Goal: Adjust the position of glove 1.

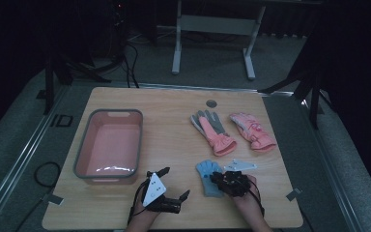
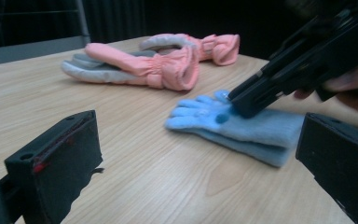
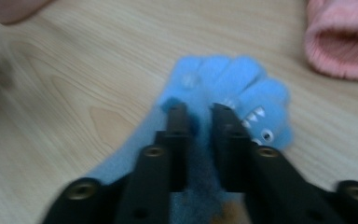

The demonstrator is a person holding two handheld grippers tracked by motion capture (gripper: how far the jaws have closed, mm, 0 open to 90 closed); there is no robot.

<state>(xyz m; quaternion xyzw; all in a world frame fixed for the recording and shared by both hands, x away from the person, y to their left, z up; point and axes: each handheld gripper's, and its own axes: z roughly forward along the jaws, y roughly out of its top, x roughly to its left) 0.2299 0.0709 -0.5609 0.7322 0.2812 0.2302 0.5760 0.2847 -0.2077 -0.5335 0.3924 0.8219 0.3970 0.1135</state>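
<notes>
A small light-blue glove (image 1: 207, 175) lies flat near the table's front edge, fingers pointing away from me. My right gripper (image 1: 218, 177) is lowered onto it. In the right gripper view its jaws (image 3: 198, 109) stand slightly apart with their tips on the blue glove (image 3: 233, 79), fabric showing in the narrow gap. The left gripper view shows that same right gripper (image 2: 242, 100) touching the blue glove (image 2: 261, 133) from above. My left gripper (image 1: 175, 182) rests on the table left of the glove, jaws (image 2: 198, 135) wide open and holding nothing.
Two pink-and-grey gloves (image 1: 212, 128) (image 1: 252, 129) lie side by side behind the blue one. A pink bin (image 1: 84, 145) with a grey rim stands at the left. A pink cuff (image 3: 342, 46) shows at the top right of the right gripper view.
</notes>
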